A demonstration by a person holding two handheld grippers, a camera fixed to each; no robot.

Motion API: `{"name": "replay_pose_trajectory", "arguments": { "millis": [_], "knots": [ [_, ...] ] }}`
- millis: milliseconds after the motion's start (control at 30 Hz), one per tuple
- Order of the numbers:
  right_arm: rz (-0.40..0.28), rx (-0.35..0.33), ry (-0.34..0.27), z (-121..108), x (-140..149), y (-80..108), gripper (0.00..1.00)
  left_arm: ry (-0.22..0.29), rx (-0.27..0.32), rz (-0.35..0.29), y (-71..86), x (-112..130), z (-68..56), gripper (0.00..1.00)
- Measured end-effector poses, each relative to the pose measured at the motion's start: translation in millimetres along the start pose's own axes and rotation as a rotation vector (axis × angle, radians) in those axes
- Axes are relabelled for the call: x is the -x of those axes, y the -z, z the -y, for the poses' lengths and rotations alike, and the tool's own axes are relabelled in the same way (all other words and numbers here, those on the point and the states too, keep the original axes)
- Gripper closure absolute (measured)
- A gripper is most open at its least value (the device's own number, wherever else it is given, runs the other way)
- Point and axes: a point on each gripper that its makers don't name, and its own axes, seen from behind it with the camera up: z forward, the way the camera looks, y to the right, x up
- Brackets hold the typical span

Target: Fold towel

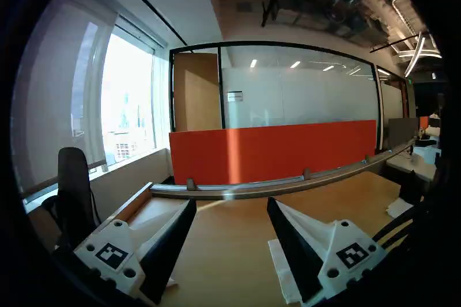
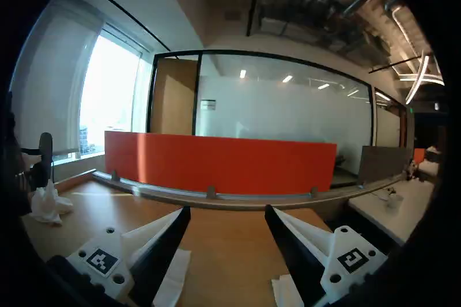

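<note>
Hovering over the wooden desk (image 1: 230, 249), left gripper (image 1: 230, 203) and right gripper (image 2: 226, 210) both stand wide open, gripping nothing. The white towel (image 2: 173, 277) lies flat on the wood under the fingers, edges peeking out. Left gripper view takes in a black chair (image 1: 74, 189) far left; right gripper view, a crumpled white cloth (image 2: 49, 203).

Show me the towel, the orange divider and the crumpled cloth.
towel (image 2: 176, 275), right gripper view, its flat left part.
orange divider (image 1: 271, 151), left gripper view, panel's middle.
crumpled cloth (image 2: 49, 203), right gripper view, bunched middle.
</note>
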Motion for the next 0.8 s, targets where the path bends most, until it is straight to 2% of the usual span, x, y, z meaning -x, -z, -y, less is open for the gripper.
{"name": "replay_pose_trajectory", "arguments": {
  "millis": [167,300,400,567,667,800],
  "knots": [
    [0.026,-0.028,0.015,4,10,-2.4,0.00,-0.012,0.034,0.035,-3.3,14,-9.3,0.10],
    [0.062,-0.069,0.030,13,23,-3.8,0.00,-0.009,0.099,0.079,-7.0,31,-25.3,0.10],
    [0.102,-0.125,0.051,24,38,-2.4,0.00,-0.008,0.168,0.123,-8.1,46,-40.5,0.09],
    [0.195,-0.234,0.091,45,69,5.3,0.00,-0.041,0.280,0.205,-4.0,77,-63.0,0.10],
    [0.262,-0.295,0.104,56,89,10.4,0.00,-0.071,0.333,0.257,0.6,96,-72.6,0.09],
    [0.322,-0.350,0.117,65,107,16.3,0.00,-0.105,0.372,0.300,4.5,114,-79.3,0.09]
  ]
}}
